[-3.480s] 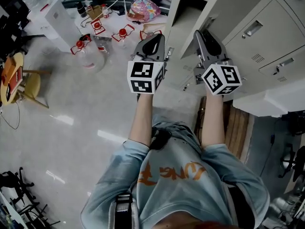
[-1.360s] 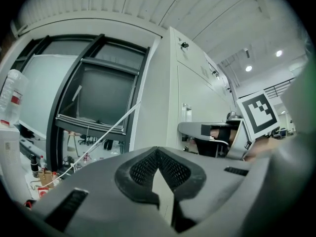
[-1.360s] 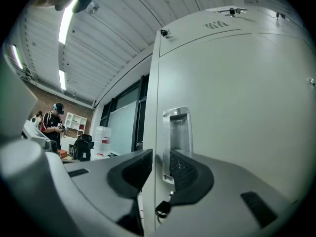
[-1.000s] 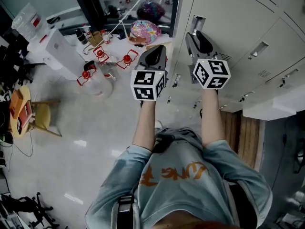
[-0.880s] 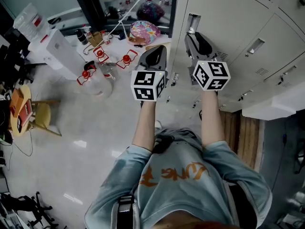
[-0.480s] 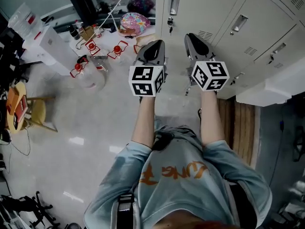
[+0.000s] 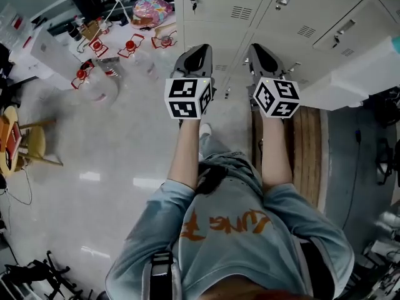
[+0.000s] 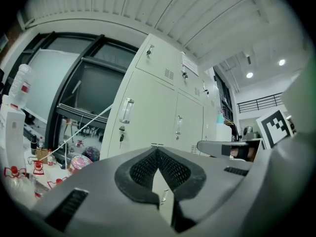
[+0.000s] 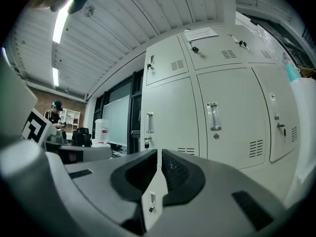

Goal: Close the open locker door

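Observation:
The bank of pale grey lockers (image 7: 262,17) fills the top of the head view, and every door I see lies flush with its neighbours. The left gripper view shows the end door (image 8: 148,117) with its handle and key; the right gripper view shows two handled doors (image 9: 170,117) side by side. My left gripper (image 7: 200,49) and right gripper (image 7: 257,47) are held side by side in front of the lockers, a short way off and touching nothing. Each gripper's jaws are shut with nothing between them, both the left (image 8: 157,149) and the right (image 9: 159,153).
Water jugs with red handles (image 7: 94,86) and a colourful bag (image 7: 149,10) sit on the floor at the left. A yellow chair (image 7: 31,145) stands further left. A wooden pallet (image 7: 306,142) lies by my right arm, beside a white box (image 7: 356,74). A person (image 9: 55,113) stands far off.
The locker door that stood open by my right gripper has swung flush with the row. Both grippers have since drawn back from the lockers, and the view has tipped down.

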